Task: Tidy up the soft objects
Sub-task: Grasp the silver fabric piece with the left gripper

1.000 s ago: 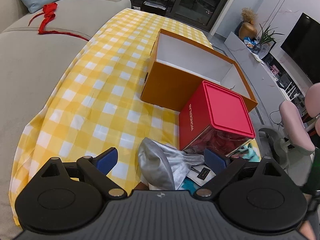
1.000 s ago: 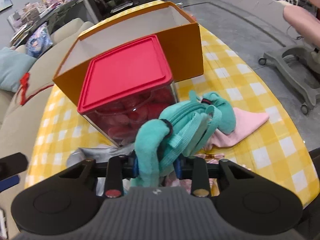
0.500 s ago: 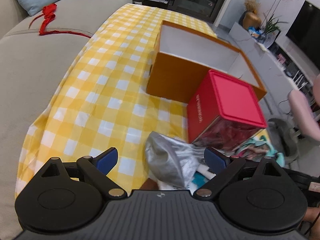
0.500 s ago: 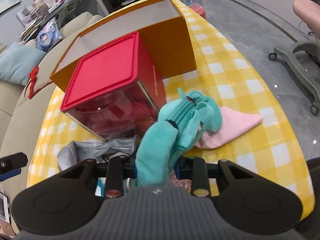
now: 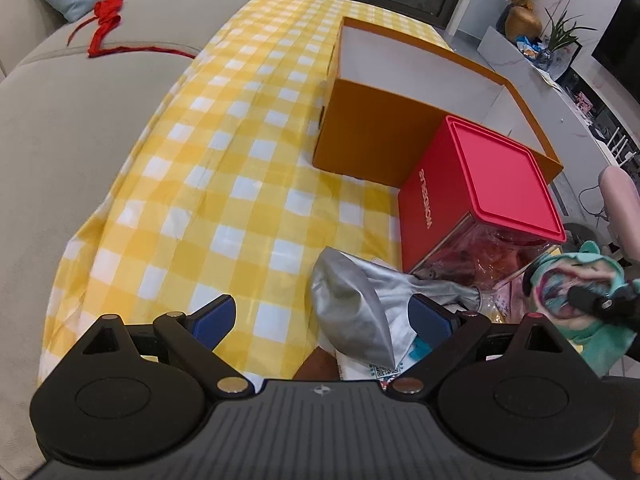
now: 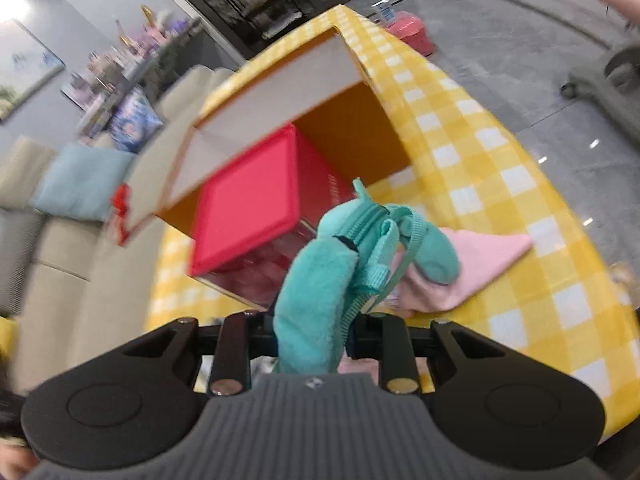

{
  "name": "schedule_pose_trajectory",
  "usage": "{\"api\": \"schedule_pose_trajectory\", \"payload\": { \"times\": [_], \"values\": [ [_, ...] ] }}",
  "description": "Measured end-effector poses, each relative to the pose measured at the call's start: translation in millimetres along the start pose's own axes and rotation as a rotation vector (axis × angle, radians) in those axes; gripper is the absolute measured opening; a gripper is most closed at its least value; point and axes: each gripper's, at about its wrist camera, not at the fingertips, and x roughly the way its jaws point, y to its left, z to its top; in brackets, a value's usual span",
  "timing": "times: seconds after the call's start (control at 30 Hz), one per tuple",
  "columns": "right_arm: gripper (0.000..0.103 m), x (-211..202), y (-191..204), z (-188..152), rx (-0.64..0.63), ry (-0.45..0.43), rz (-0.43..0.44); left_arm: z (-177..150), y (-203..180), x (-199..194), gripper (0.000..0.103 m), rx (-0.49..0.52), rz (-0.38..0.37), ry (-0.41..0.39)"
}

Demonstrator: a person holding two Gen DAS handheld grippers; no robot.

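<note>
The right gripper (image 6: 310, 330), its jaws closing, is clamped on a teal plush pouch (image 6: 320, 288) lifted off the bench (image 6: 500, 184); its loose strap (image 6: 404, 248) hangs ahead and may catch the red-lidded container (image 6: 248, 200) just beyond, short of the orange box (image 6: 352, 136). The left gripper (image 5: 320, 316) stands apart and empty over a silver cloth (image 5: 352, 312), so nothing steadies that container if snagged.

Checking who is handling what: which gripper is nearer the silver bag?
Left. The left gripper hangs open right over the silver bag, the bag lying between its fingers. The right gripper, closing on the teal plush, is off to its side.
</note>
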Motion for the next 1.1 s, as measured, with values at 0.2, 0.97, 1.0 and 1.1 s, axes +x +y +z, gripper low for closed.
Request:
{"api": "schedule_pose_trajectory", "payload": {
  "times": [0.2,0.97,1.0,1.1],
  "values": [
    [0.026,-15.7,-7.8,10.3,0.059,-0.007,0.097,-7.8,-14.7,27.2,0.103,0.058,-0.044,0.101],
    [0.027,-17.0,-12.5,16.4,0.075,0.007,0.146,-8.0,-13.7,70.3,0.042,-0.113,0.069,0.199],
    [0.027,-16.9,-12.8,16.5,0.074,0.008,0.147,-8.5,-11.5,69.7,0.033,-0.142,0.073,0.199],
    [0.027,-17.0,-13.2,16.6,0.079,0.006,0.148,-4.6,-6.9,66.5,0.009,-0.177,0.043,0.227]
  ]
}}
